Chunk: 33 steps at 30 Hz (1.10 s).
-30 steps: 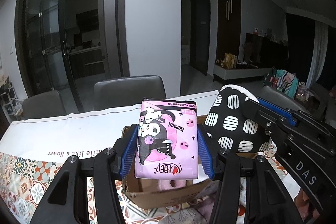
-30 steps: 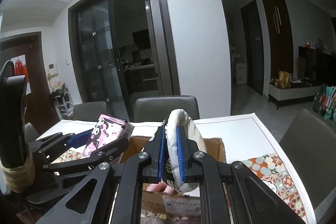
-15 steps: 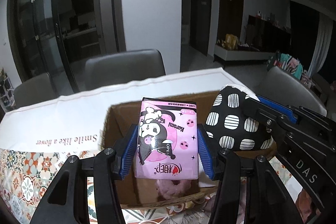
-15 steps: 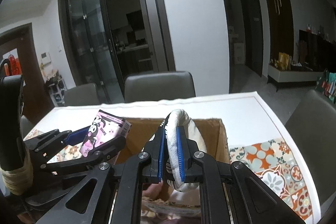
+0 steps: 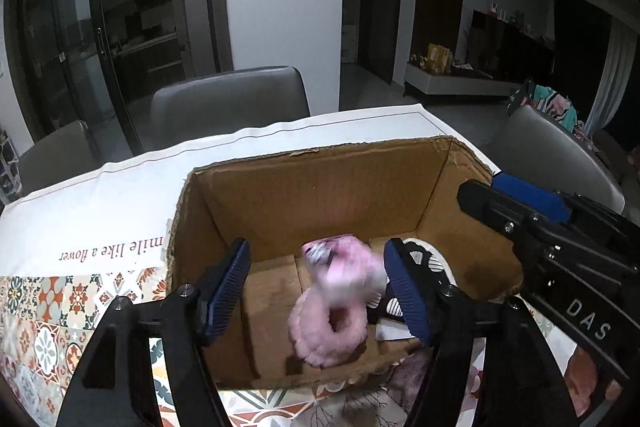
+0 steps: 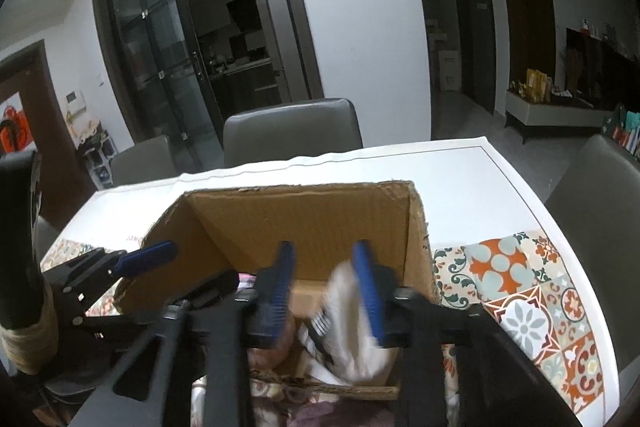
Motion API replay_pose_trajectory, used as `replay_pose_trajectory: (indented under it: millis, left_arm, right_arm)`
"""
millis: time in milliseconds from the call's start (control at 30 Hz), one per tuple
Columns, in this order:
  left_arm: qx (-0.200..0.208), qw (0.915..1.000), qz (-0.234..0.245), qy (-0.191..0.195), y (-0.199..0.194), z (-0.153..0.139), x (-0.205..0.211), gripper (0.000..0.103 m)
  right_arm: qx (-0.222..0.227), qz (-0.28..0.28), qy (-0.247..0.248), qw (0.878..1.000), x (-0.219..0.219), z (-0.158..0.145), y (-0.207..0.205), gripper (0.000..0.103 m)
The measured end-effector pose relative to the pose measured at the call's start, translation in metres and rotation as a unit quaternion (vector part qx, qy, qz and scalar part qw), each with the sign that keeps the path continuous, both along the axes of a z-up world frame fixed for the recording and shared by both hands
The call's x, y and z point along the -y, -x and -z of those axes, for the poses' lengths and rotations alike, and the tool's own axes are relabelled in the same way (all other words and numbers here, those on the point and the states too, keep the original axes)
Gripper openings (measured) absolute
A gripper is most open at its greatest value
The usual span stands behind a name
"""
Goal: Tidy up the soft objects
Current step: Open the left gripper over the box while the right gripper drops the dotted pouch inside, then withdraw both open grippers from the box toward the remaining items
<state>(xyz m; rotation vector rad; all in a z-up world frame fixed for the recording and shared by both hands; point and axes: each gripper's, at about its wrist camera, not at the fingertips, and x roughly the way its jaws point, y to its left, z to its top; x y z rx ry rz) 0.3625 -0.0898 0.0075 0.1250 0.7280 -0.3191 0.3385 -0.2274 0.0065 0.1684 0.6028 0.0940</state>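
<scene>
The left gripper [image 5: 316, 291] and the right gripper [image 6: 326, 287] are both angling downward side by side, their blue-padded jaws opening and pressing on nothing, the left spread wider.

black left gripper [image 5: 316, 291]; ribbed blue pads; silver screws; white "das" lettering

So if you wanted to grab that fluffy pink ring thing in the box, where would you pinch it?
Pinch the fluffy pink ring across one side of its loop, one finger through the hole. Come from straight above, since it lies on the floor of the cardboard box and the walls block the sides.
</scene>
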Motion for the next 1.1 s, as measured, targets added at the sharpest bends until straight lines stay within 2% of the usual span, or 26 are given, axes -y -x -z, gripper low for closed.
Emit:
replay_pose_trajectory:
  millis: [100, 333, 567, 733, 1100]
  left_arm:
    - [0.013, 0.9999, -0.004, -0.002, 0.009, -0.006, -0.003, 0.07]
    - [0.036, 0.9993, -0.011, -0.001, 0.043, -0.017, -0.013, 0.07]
    - [0.055, 0.9984, -0.016, -0.001, 0.072, -0.028, -0.023, 0.07]
    - [0.065, 0.9977, -0.021, 0.0, 0.089, -0.034, -0.032, 0.07]
    - [0.056, 0.9979, -0.029, 0.013, 0.122, -0.028, -0.048, 0.071]
  right_arm:
    - [0.007, 0.003, 0.005, 1.0, 0.0, -0.005, 0.007, 0.039]
    - [0.022, 0.021, 0.003, 1.0, 0.0, -0.017, 0.034, 0.05]
    - [0.03, 0.026, -0.009, 0.999, -0.005, -0.029, 0.059, 0.051]
    - [0.04, 0.027, 0.005, 0.999, -0.014, -0.035, 0.079, 0.051]
    - [0.043, 0.022, 0.015, 0.999, -0.029, -0.039, 0.113, 0.051]
